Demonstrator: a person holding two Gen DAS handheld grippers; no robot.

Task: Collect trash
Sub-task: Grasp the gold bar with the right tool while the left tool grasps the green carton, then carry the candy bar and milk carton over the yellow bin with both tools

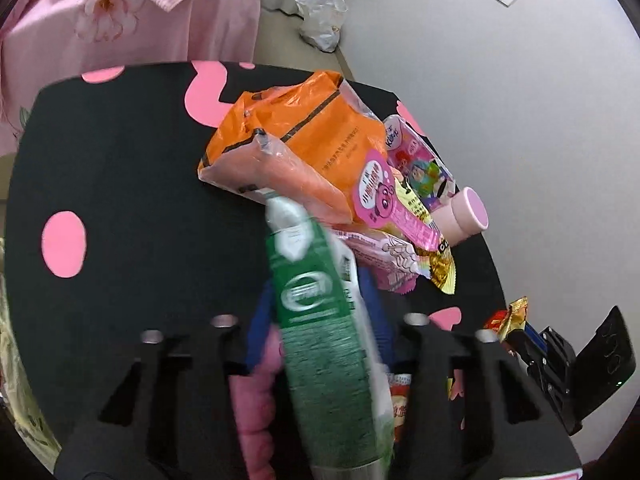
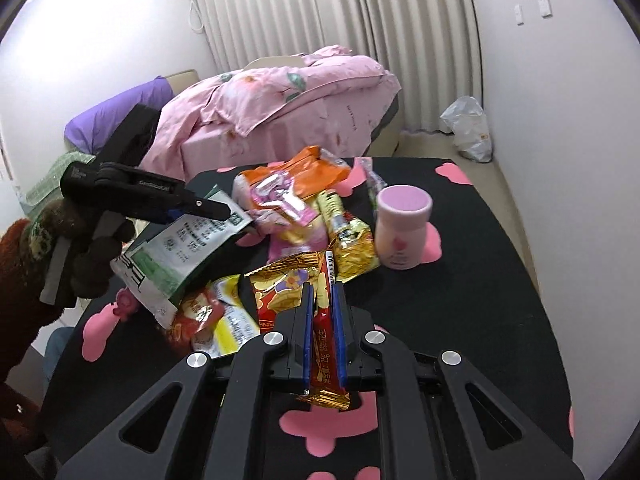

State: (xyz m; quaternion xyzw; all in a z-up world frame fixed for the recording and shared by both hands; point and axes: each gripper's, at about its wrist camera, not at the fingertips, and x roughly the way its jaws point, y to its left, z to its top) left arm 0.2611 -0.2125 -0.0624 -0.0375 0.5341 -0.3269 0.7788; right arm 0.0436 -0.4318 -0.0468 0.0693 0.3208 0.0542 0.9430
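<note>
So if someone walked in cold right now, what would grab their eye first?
Probably the heap of bright wrappers in the middle of the black table with pink spots, topped by an orange bag, with a pink bottle upright beside it. Then the grippers: the left gripper clamps a green and white packet, and the right gripper pinches a red and gold wrapper.

Wrapper pile (image 2: 304, 216), pink bottle (image 2: 404, 232) block centre; table (image 2: 500, 280) right side free.

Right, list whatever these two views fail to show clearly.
- Left wrist view: green-and-white packet in the left tongs is motion-blurred, print unreadable; it hides the wrappers behind.
- Right wrist view: red-and-gold wrapper sits edge-on in the right tongs, front unseen.
- Both views: no trash bin visible.
</note>
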